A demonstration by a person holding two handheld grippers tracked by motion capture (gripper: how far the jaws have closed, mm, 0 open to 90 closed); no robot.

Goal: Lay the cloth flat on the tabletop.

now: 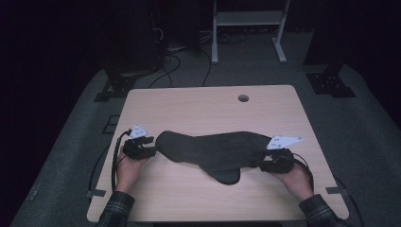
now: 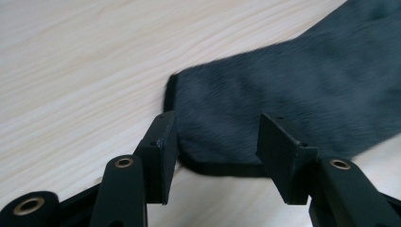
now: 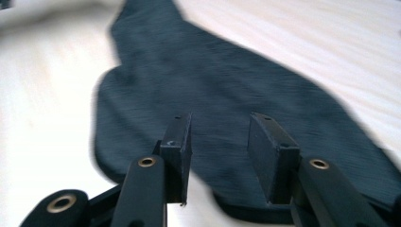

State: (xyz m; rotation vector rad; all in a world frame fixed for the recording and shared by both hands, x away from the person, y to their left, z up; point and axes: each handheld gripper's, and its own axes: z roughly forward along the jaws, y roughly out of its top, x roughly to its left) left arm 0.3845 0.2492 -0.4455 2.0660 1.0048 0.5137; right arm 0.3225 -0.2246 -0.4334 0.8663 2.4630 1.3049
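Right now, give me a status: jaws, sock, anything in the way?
Left gripper open at one end of sock. Right gripper open at the other end. Sock flat on table. Nothing in the way.

A sock (image 1: 213, 151) is lying flat across the middle of the table (image 1: 198, 101), with the left gripper (image 1: 150, 145) sitting at its left end and the right gripper (image 1: 263, 160) sitting at its right end.
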